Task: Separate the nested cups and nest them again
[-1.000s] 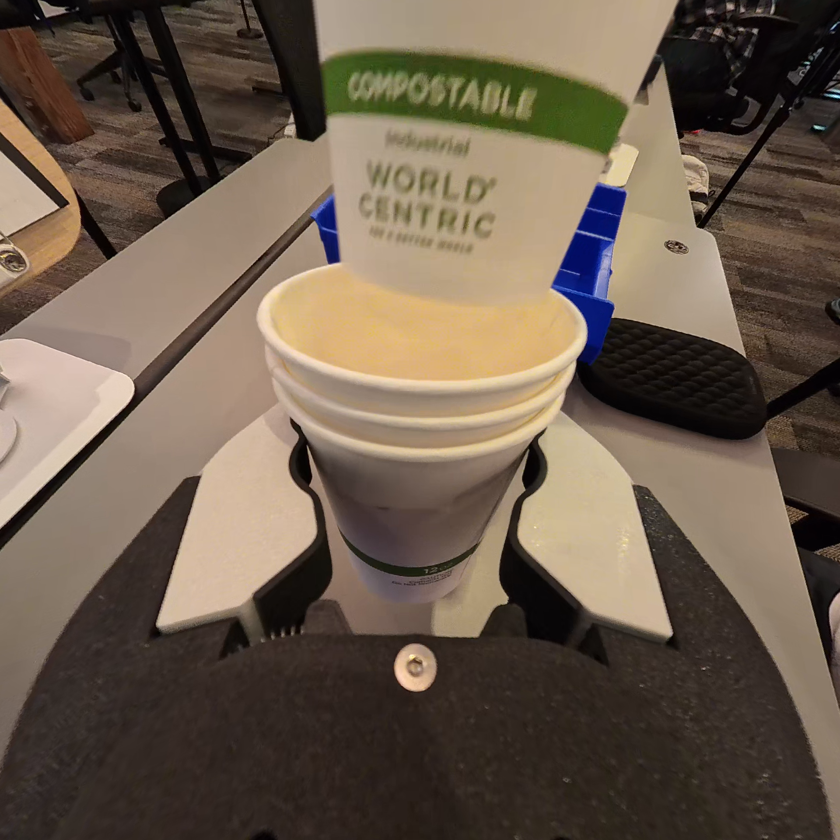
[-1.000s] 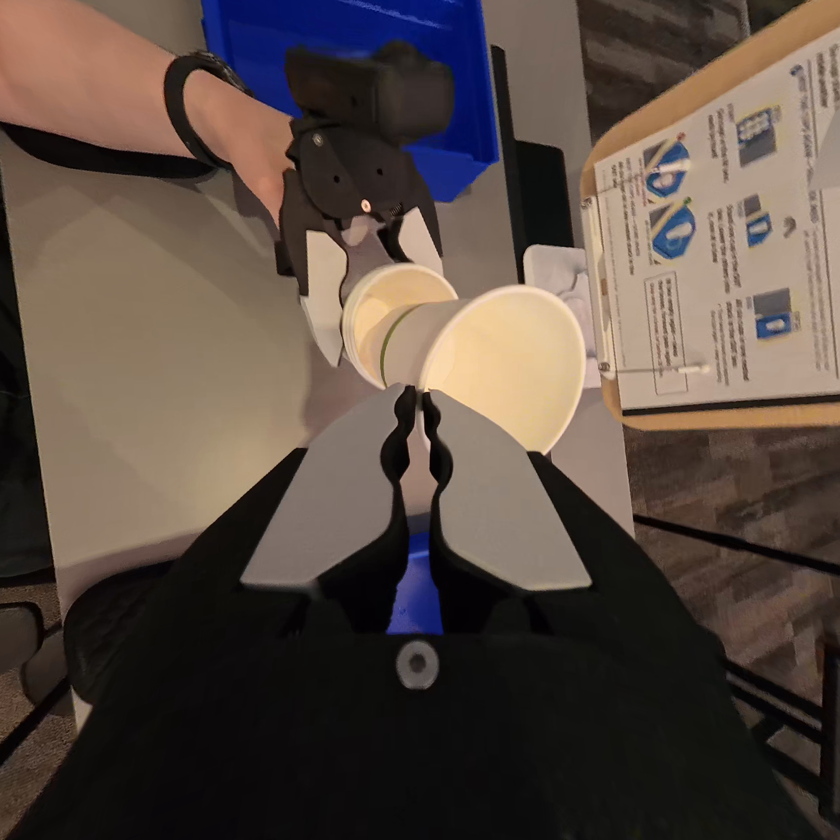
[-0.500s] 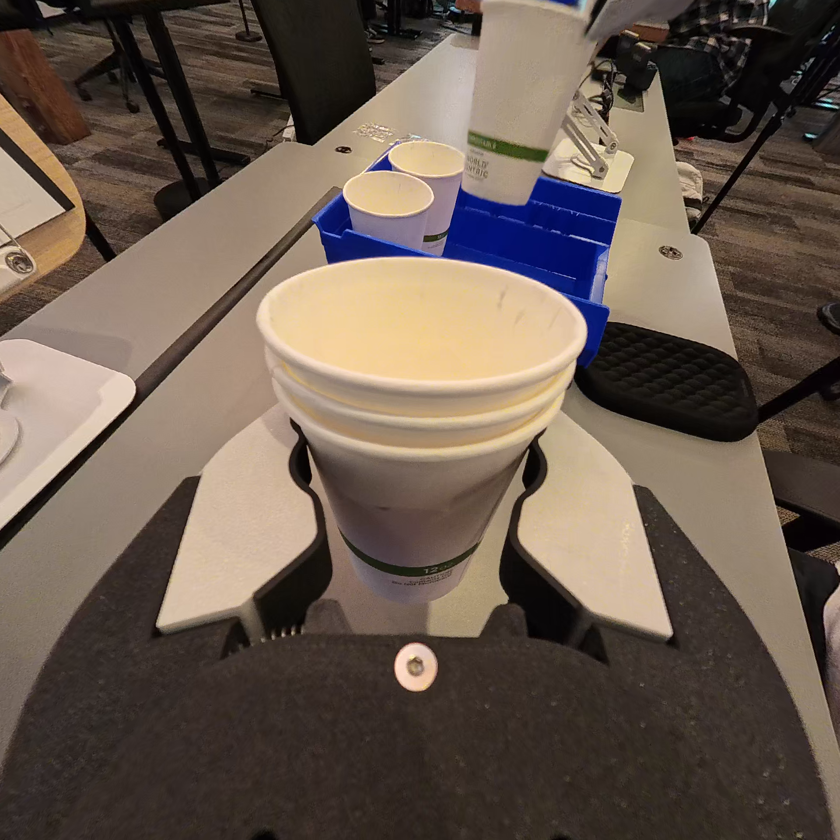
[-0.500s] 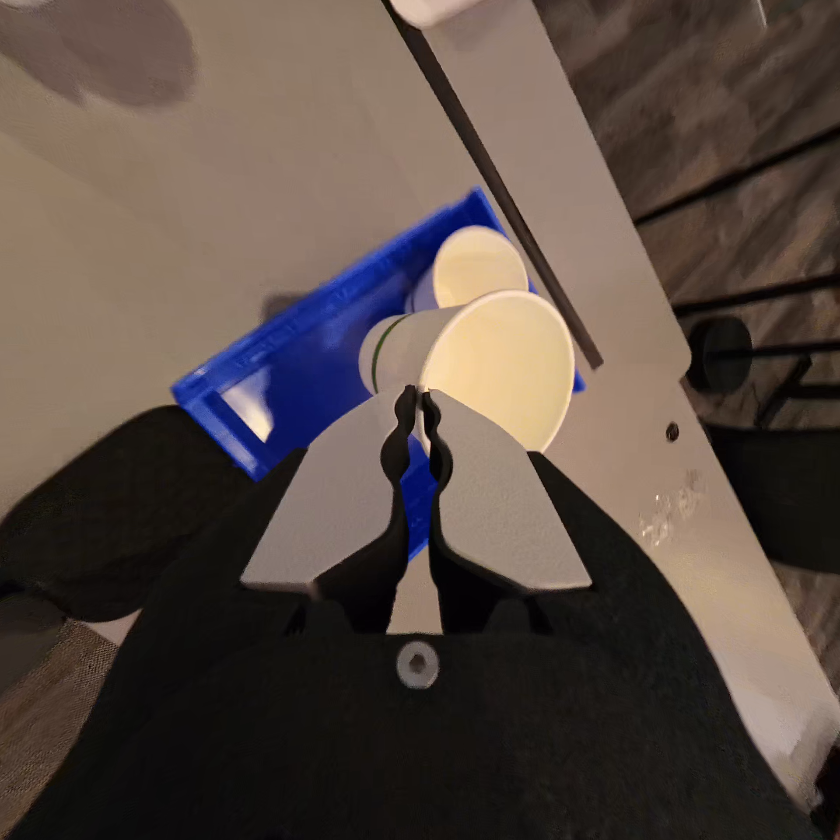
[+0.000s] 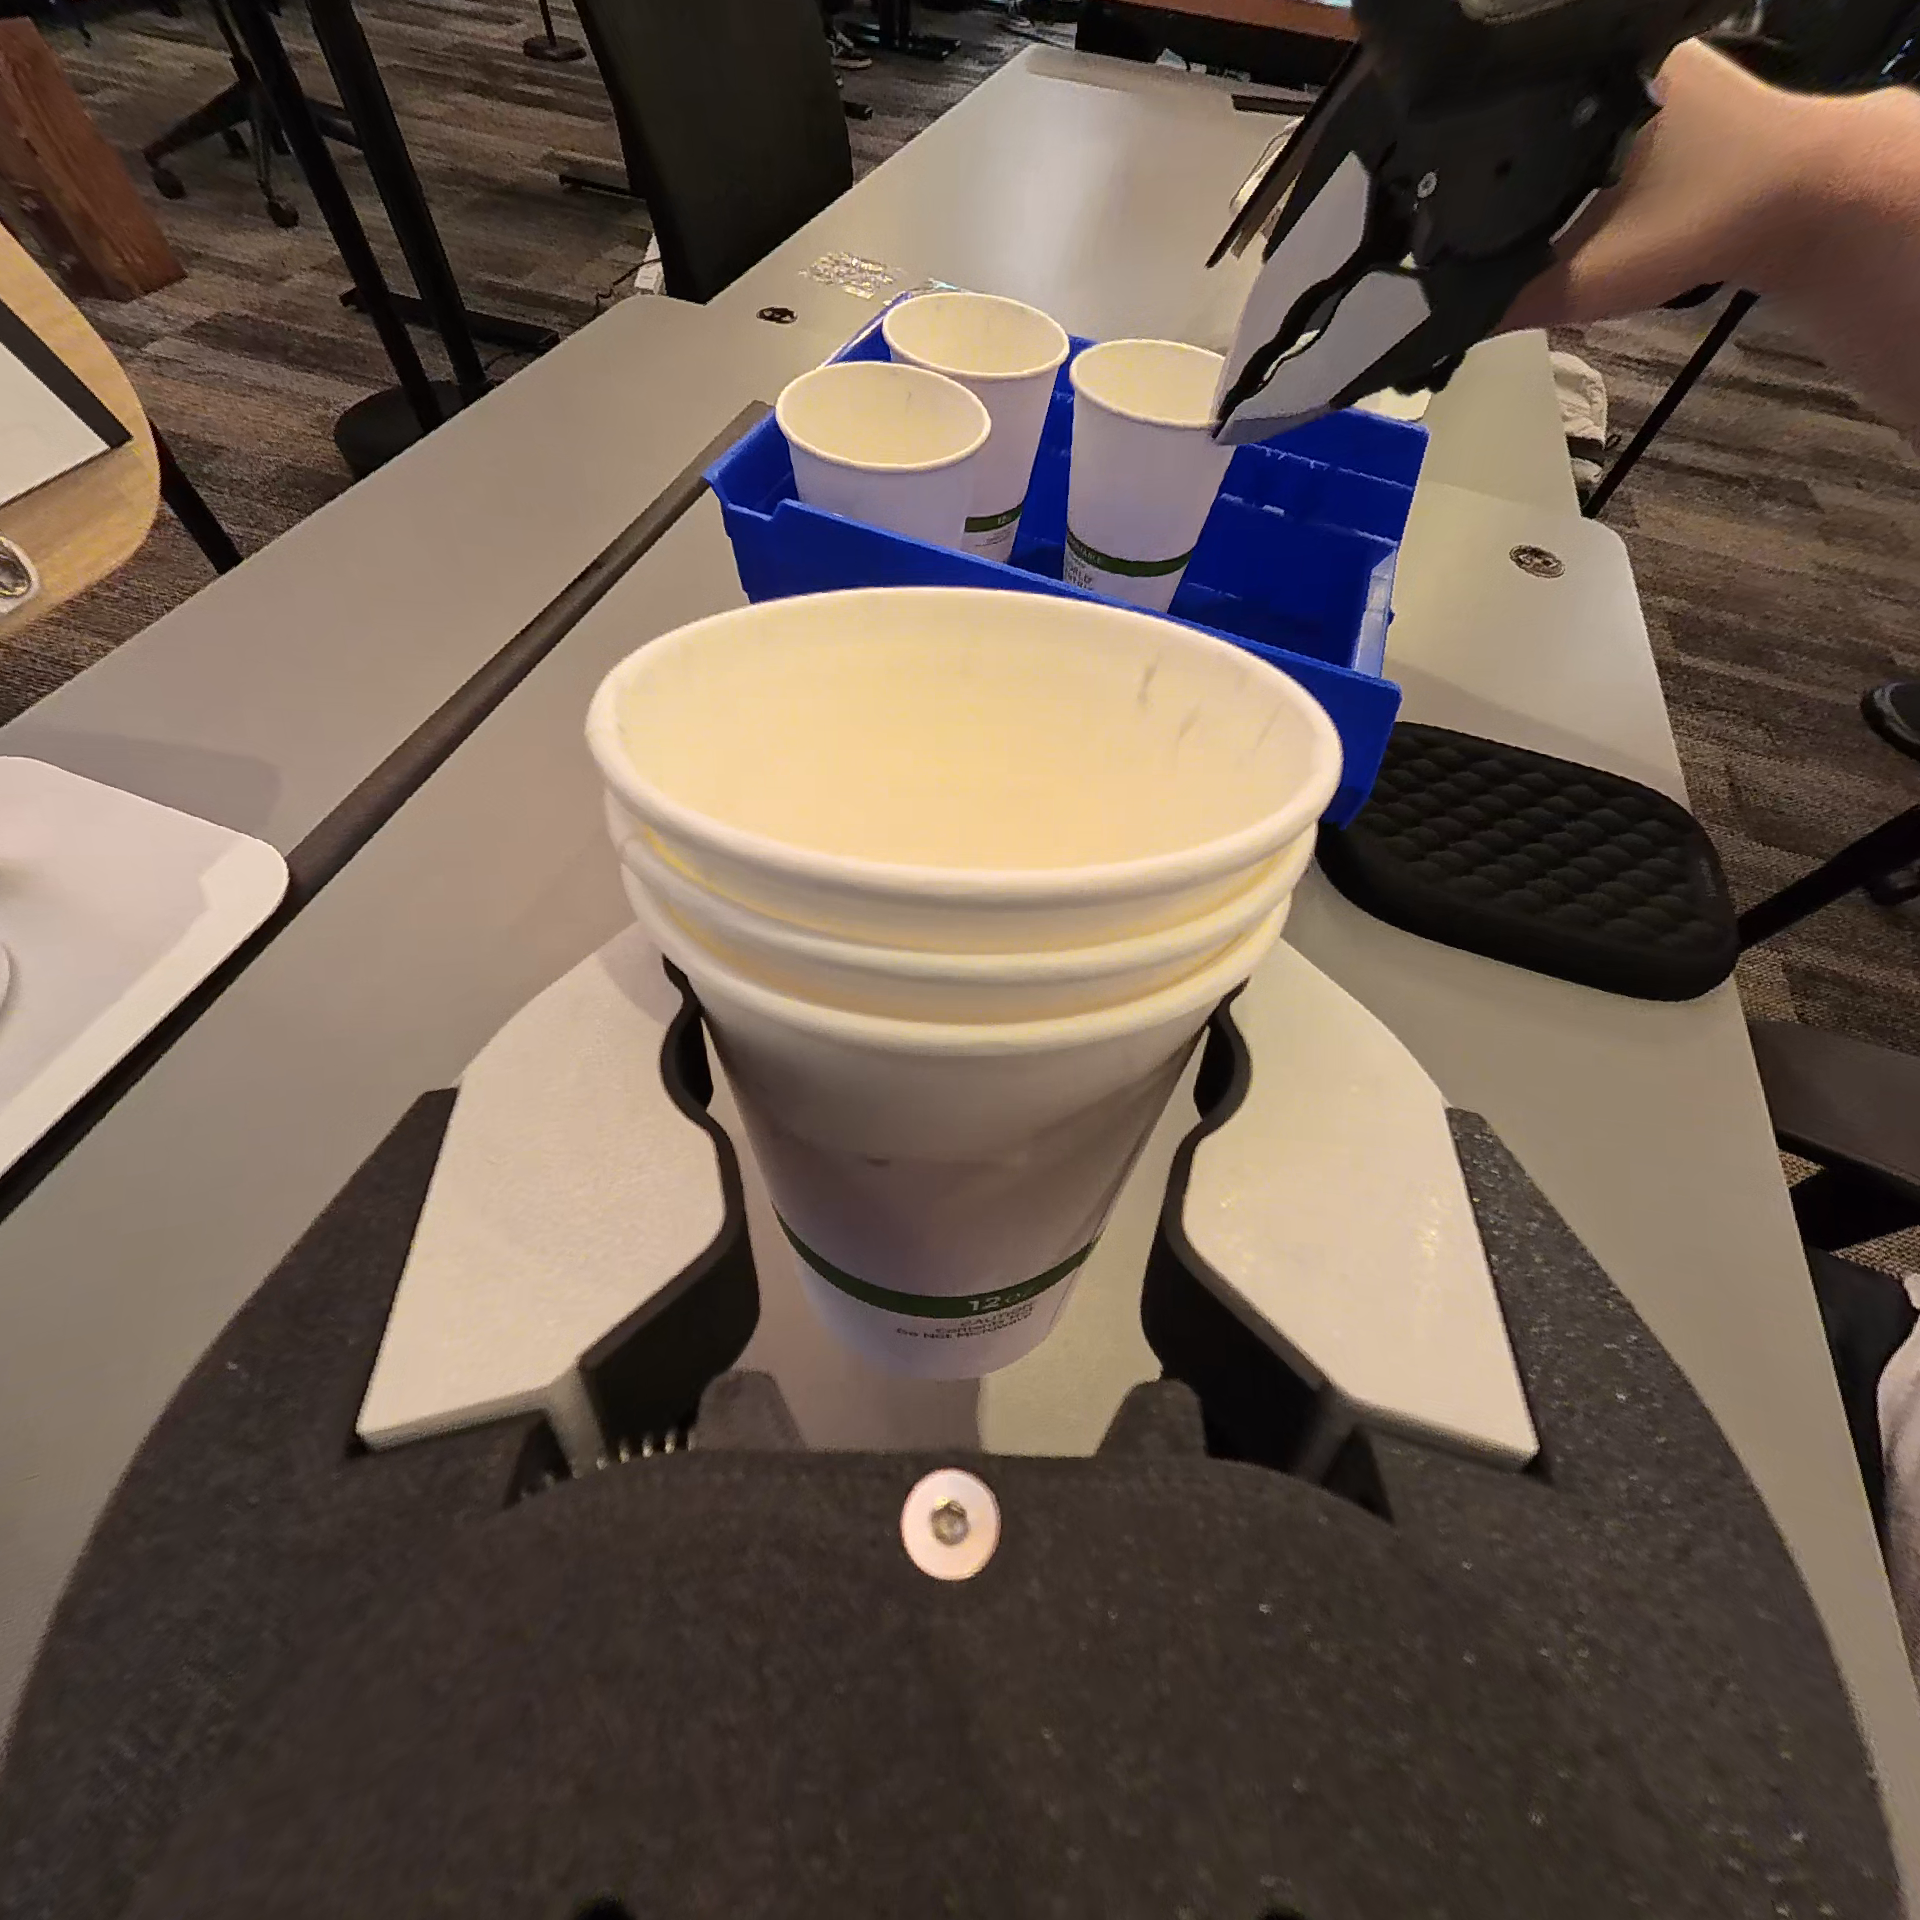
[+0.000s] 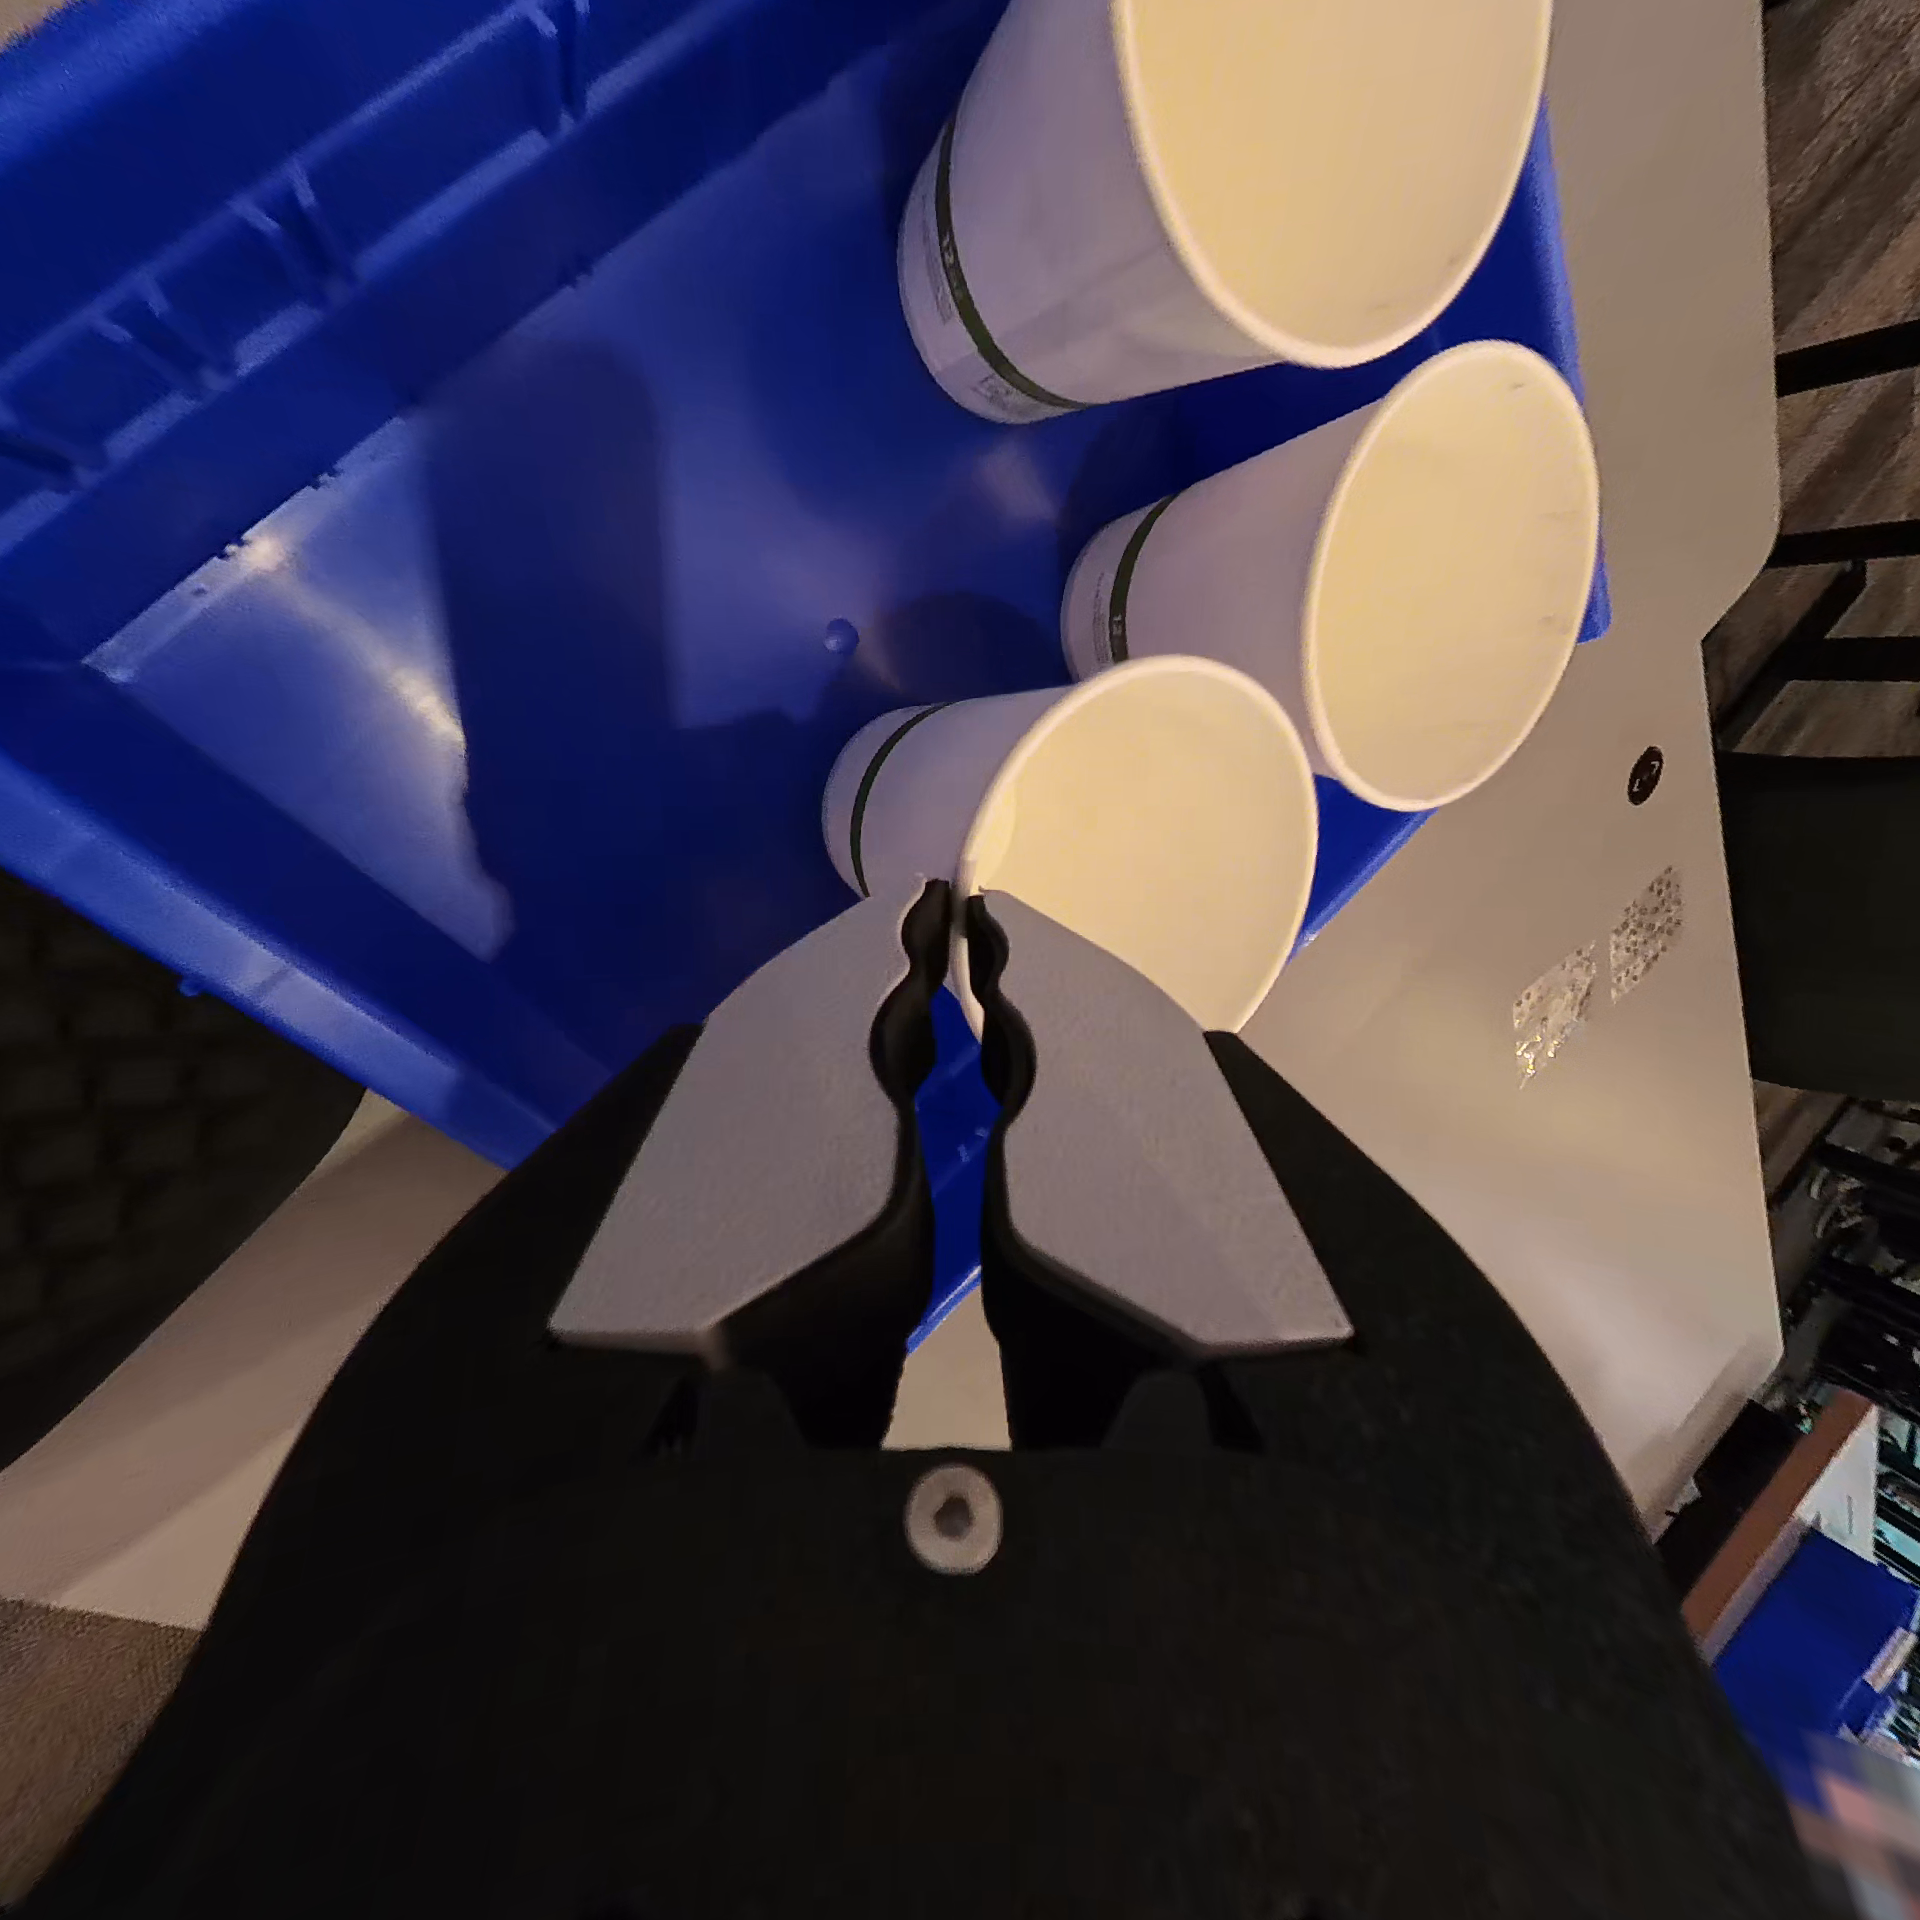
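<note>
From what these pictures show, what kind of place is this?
Probably an office or lab workroom. Long grey desks stand in rows on patterned carpet, with a dark office chair behind. A black wrist rest lies beside the blue bin of paper cups.

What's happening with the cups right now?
Left tool gripping nested stack. Right tool pinching single cup's rim inside blue bin. Two cups alongside.
</note>
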`<state>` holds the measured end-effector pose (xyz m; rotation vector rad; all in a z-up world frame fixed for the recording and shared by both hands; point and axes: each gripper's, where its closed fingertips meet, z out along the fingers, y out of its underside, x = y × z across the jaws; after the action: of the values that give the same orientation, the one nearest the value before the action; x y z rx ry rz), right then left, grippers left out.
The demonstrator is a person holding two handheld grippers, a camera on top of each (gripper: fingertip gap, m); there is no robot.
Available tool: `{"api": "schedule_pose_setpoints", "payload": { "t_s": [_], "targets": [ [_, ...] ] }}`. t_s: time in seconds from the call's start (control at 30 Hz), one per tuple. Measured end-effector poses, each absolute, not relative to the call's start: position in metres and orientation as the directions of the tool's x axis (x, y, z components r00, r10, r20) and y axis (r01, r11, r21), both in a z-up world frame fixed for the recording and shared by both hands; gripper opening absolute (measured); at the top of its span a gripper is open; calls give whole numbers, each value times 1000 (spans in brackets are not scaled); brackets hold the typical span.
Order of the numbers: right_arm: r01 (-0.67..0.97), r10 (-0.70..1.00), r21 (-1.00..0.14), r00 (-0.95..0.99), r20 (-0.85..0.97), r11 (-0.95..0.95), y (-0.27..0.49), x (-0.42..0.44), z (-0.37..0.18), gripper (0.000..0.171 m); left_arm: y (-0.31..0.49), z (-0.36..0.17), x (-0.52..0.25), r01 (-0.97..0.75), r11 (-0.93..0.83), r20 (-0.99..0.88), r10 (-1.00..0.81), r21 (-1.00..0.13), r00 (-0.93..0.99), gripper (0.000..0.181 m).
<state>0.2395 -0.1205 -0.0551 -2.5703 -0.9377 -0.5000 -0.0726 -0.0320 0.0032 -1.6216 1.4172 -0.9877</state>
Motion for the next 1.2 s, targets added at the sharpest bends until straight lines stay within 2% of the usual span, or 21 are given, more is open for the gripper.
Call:
{"api": "schedule_pose_setpoints", "payload": {
  "t_s": [0.37,0.5,0.63,0.73,0.93,1.2],
  "targets": [
    [670,535,-216,713,454,-710,-115,244,-52,8,-34,1,-71,-421,-96,68,-994,-902,81,93],
    [678,510,-303,716,477,-669,-109,229,-17,19,-35,3,-71,-417,-94,67,-995,-904,78,93],
    [743,591,-455,668,453,-491,-96,151,43,21,-39,1,-69,-424,-92,69,-995,-901,69,93],
    [811,727,-503,535,430,-300,-98,66,74,20,-42,-2,-67,-437,-81,60,-996,-896,61,93],
    [885,884,-460,268,383,-70,-101,-45,76,15,-48,-6,-64,-449,-68,53,-998,-891,45,93],
    [911,930,-407,197,311,-56,-85,-75,48,12,-48,-6,-63,-446,-75,62,-997,-892,44,93]
  ]
}}
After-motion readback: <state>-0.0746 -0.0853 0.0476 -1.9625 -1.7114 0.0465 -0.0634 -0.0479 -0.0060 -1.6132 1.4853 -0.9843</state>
